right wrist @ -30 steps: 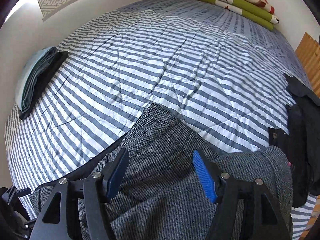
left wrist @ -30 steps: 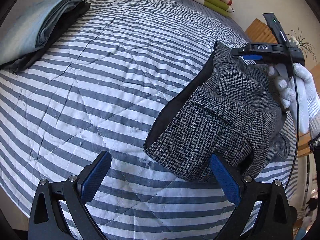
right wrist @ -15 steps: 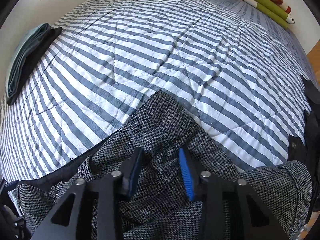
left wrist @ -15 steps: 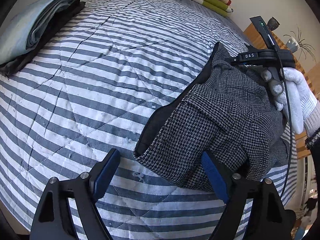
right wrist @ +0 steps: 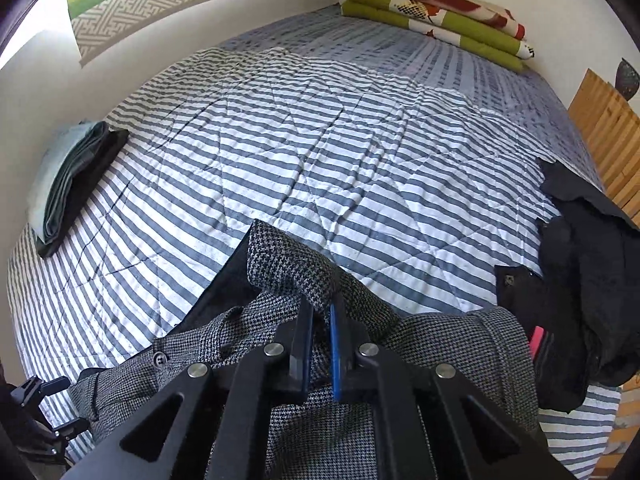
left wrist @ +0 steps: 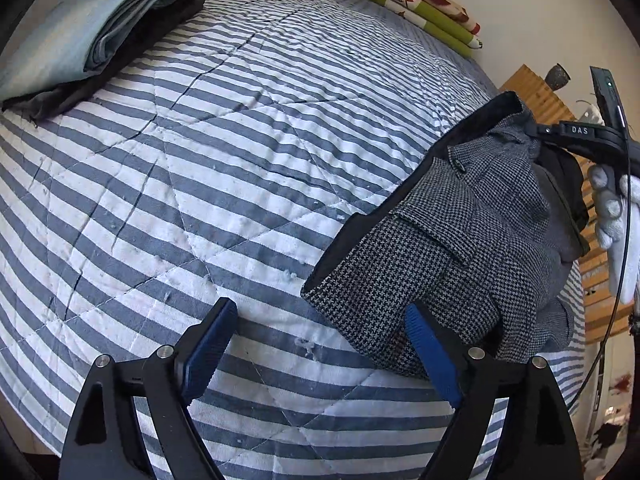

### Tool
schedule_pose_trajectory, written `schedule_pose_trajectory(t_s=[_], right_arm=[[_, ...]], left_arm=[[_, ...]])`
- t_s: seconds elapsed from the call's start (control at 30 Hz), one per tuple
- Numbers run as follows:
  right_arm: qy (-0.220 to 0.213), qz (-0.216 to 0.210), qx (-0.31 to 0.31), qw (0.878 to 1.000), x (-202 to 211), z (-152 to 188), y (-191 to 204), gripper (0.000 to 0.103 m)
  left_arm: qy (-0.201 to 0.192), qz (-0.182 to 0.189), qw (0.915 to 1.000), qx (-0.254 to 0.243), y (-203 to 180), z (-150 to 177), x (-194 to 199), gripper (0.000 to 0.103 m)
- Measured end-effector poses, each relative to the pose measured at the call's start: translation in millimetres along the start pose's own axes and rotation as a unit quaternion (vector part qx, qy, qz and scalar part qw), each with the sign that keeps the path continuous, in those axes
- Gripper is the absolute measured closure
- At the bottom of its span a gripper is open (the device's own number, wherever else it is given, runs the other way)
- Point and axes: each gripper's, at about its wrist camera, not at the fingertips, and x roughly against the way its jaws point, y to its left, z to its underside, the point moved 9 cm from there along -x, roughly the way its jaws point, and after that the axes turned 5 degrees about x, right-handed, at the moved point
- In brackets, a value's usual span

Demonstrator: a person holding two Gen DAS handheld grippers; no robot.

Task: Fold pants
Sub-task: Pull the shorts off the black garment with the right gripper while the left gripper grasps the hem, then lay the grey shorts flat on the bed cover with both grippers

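Grey houndstooth pants with a dark lining lie bunched near the right edge of the striped quilt. My right gripper is shut on a fold of the pants and holds it raised off the bed. In the left wrist view that right gripper shows at the upper right, held by a white-gloved hand. My left gripper stands open just above the quilt, its right finger beside the pants' near corner, nothing between the pads.
A stack of folded garments, teal over black, sits at the quilt's left edge. A green, white and red folded blanket lies at the far end. A crumpled black garment lies right of the pants. A wooden slatted panel borders the right side.
My right gripper closed on a fold of the pants and lifted it. My left gripper stayed open near the pants' corner, shifting slightly.
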Motion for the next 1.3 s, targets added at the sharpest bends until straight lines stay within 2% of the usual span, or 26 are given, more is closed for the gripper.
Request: schedule_pose_trajectory(t_s=[0.03, 0.07, 0.1, 0.17, 0.2, 0.27, 0.43, 0.5, 0.57, 0.73, 0.77, 0.83, 0.9, 0.93, 0.97, 1.03, 1.1, 1.2, 1.3], right_arm=[[0.002, 0.0, -0.002, 1.0, 0.8, 0.3, -1.9, 0.097], [0.003, 0.001, -0.004, 1.0, 0.8, 0.8, -3.1, 0.097], [0.004, 0.0, -0.005, 1.0, 0.7, 2.0, -2.7, 0.097], [0.007, 0.003, -0.003, 1.0, -3.1, 2.4, -1.2, 0.097], [0.007, 0.011, -0.001, 1.0, -4.3, 2.8, -1.8, 0.097], [0.003, 0.021, 0.0, 1.0, -2.3, 1.7, -1.7, 0.097], [-0.032, 0.036, -0.004, 0.999, 30.2, -18.3, -4.7, 0.097], [-0.055, 0.037, -0.001, 0.998, 50.0, -33.2, 0.9, 0.097], [-0.077, 0.029, 0.011, 0.997, 68.1, -50.6, 15.8, 0.097], [-0.116, -0.02, 0.043, 0.992, 82.7, -107.4, 86.1, 0.095], [-0.114, -0.034, 0.05, 0.992, 75.2, -119.9, 106.4, 0.093], [-0.087, -0.052, 0.068, 0.993, 48.7, -138.4, 143.9, 0.075], [-0.061, -0.04, 0.075, 0.994, 27.3, -147.6, 164.5, 0.067], [-0.056, -0.04, 0.079, 0.994, 22.9, -148.2, 171.7, 0.067], [-0.056, -0.041, 0.081, 0.994, 22.0, -145.4, 174.2, 0.067], [-0.052, -0.038, 0.086, 0.994, 24.4, -130.4, 167.9, 0.067], [-0.047, -0.032, 0.064, 0.996, 30.2, -104.4, 142.7, 0.067], [-0.029, -0.02, 0.002, 0.999, 40.4, -36.1, 84.5, 0.067], [0.008, 0.007, -0.048, 0.999, 45.9, 59.1, 27.5, 0.066]], left_arm=[[-0.002, 0.003, 1.0, 0.002, -1.3, -3.1, -2.5, 0.017], [-0.005, 0.012, 0.9999, 0.0, -5.0, -5.9, -4.6, 0.034], [-0.003, 0.02, 0.9998, -0.006, -11.4, -6.9, -7.7, 0.065], [0.002, 0.005, 0.9997, -0.023, -21.2, -9.1, -13.4, 0.091], [-0.001, 0.005, 0.9996, -0.028, -26.9, -10.5, -11.3, 0.094], [-0.006, 0.03, 0.9991, -0.029, -39.4, -11.3, 2.8, 0.096], [-0.042, 0.083, 0.9955, -0.02, -46.7, -22.1, 65.2, 0.096], [-0.043, 0.104, 0.9936, -0.012, -41.9, -22.8, 87.9, 0.096], [-0.044, 0.108, 0.993, -0.012, -33.5, -18.0, 105.8, 0.096], [-0.069, 0.057, 0.996, -0.006, 9.7, -11.4, 124.3, 0.096], [-0.071, 0.043, 0.9965, 0.0, 20.8, -12.9, 121.3, 0.092], [-0.06, 0.013, 0.9981, 0.008, 43.0, -13.6, 113.2, 0.089], [-0.058, -0.005, 0.9983, 0.002, 57.9, -16.4, 111.7, 0.088], [-0.066, -0.016, 0.9977, -0.001, 64.1, -18.8, 113.9, 0.087], [-0.07, -0.024, 0.9972, -0.007, 68.0, -21.8, 115.3, 0.084], [-0.065, -0.02, 0.9976, -0.012, 70.5, -25.0, 114.9, 0.071], [-0.056, -0.008, 0.9982, -0.021, 68.1, -24.8, 110.6, 0.048], [-0.044, -0.007, 0.998, -0.046, 64.0, -19.0, 95.7, 0.038], [-0.014, -0.002, 0.9985, -0.053, 62.0, -6.1, 74.6, 0.036]])
